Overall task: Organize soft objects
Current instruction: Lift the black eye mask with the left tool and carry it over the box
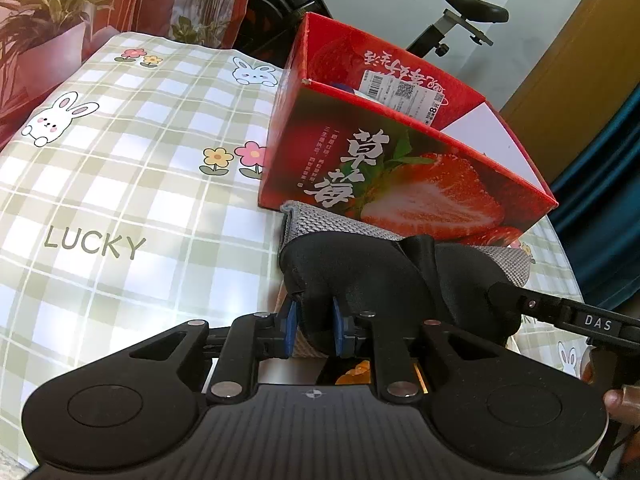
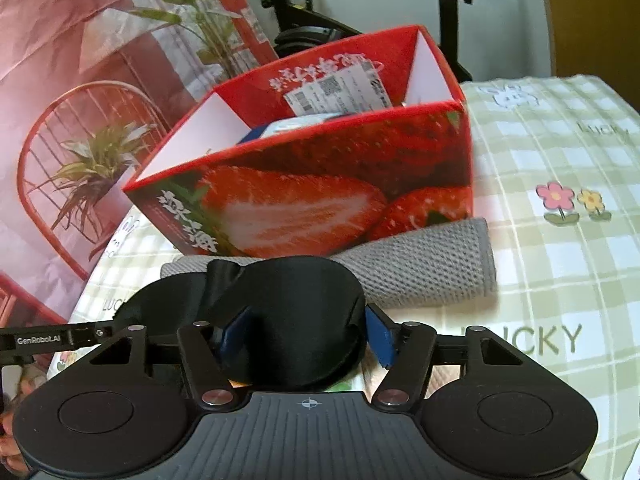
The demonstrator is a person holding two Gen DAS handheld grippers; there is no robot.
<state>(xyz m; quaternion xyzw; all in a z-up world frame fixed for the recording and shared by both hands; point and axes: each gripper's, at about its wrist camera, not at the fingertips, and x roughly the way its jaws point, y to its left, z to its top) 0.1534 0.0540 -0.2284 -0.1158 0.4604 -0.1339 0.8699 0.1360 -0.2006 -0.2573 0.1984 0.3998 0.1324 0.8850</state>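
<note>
Nearest both cameras, a black eye mask (image 1: 360, 276) is held at either end: its one end is pinched narrowly by the left gripper (image 1: 314, 330), its other lobe is spanned half-wide by the right gripper (image 2: 306, 336). Just beyond, a grey folded cloth (image 2: 424, 268) is seen lying on the checked tablecloth (image 1: 120, 184), touching the red strawberry box (image 1: 400, 168).
</note>
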